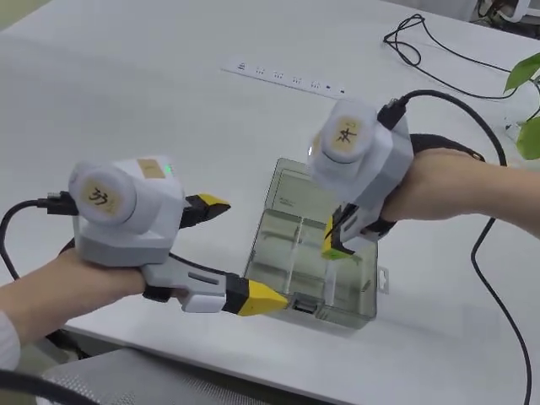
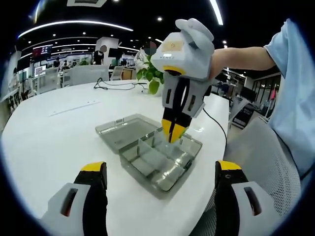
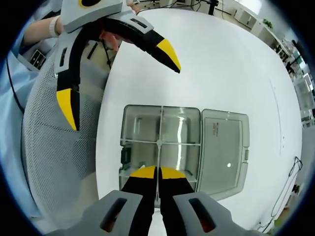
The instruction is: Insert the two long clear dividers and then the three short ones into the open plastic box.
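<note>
The left tool (image 1: pixel 245 251), jaws spread wide, waits at the near corner of the open box (image 1: pixel 346 314) on the bench (image 1: pixel 169 101). The right tool (image 1: pixel 336 249) points down into the box, jaws pressed together in line with a clear divider (image 3: pixel 159 128); if it pinches this, I cannot tell.

The box (image 1: pixel 350 314) sits on the table (image 1: pixel 126 84) by its near edge, lid (image 1: pixel 291 190) laid open on the far side. Dividers (image 3: pixel 160 129) stand inside. A power strip (image 1: pixel 287 78) lies far behind, a plant (image 1: pixel 527 101) far right.
</note>
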`<state>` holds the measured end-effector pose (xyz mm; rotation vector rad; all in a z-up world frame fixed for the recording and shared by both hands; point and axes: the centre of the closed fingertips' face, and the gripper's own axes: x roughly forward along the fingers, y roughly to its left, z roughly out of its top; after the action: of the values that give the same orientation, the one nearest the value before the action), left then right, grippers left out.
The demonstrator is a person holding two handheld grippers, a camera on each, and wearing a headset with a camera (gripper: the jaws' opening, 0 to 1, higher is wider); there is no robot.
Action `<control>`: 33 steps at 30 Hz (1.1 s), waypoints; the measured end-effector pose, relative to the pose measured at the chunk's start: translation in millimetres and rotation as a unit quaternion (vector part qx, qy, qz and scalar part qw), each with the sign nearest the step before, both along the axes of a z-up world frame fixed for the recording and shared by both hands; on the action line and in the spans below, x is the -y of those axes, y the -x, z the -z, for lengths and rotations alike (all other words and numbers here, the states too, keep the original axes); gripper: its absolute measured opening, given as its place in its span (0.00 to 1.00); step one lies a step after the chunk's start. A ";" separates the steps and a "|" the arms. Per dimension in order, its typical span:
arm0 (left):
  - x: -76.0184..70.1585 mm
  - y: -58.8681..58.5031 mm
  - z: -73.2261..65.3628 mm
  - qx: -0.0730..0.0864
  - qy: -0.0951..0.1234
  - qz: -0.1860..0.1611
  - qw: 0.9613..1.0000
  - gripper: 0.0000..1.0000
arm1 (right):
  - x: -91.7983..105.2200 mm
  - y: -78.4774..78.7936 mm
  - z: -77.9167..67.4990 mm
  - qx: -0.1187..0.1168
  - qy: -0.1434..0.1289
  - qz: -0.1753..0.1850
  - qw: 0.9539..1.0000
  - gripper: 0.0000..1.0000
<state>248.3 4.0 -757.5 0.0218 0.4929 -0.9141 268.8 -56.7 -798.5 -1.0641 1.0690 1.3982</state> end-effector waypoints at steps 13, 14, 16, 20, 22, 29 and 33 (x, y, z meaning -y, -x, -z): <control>-1.5 -1.3 -2.7 0.002 0.000 -0.001 1.000 0.92 | -1.5 -5.9 27.4 0.005 0.010 0.014 1.000 0.02; -1.4 -1.3 -2.7 0.002 0.001 -0.002 1.000 0.92 | -1.6 -6.2 28.6 0.005 0.010 0.015 1.000 0.02; -1.0 -1.2 -2.7 0.003 0.000 -0.001 1.000 0.92 | -0.9 -6.2 31.4 0.007 0.011 0.015 1.000 0.02; -0.6 -1.3 -2.6 0.003 0.002 -0.001 1.000 0.92 | -1.0 -6.6 32.3 0.011 0.011 0.013 1.000 0.02; 0.5 -1.2 -2.6 0.002 0.003 0.000 1.000 0.92 | -1.1 -6.8 31.9 0.012 0.013 0.014 1.000 0.02; 5.6 -2.3 -4.4 0.005 0.006 0.003 1.000 0.92 | 0.0 -4.9 31.9 0.021 0.004 0.020 1.000 0.01; 8.8 -3.2 -5.5 0.007 0.006 0.007 1.000 0.92 | 0.1 -4.9 32.0 0.023 0.004 0.020 1.000 0.01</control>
<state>251.6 -4.8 -752.0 0.0202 0.4746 -0.9301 273.8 -56.8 -830.6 -1.0702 1.0570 1.3335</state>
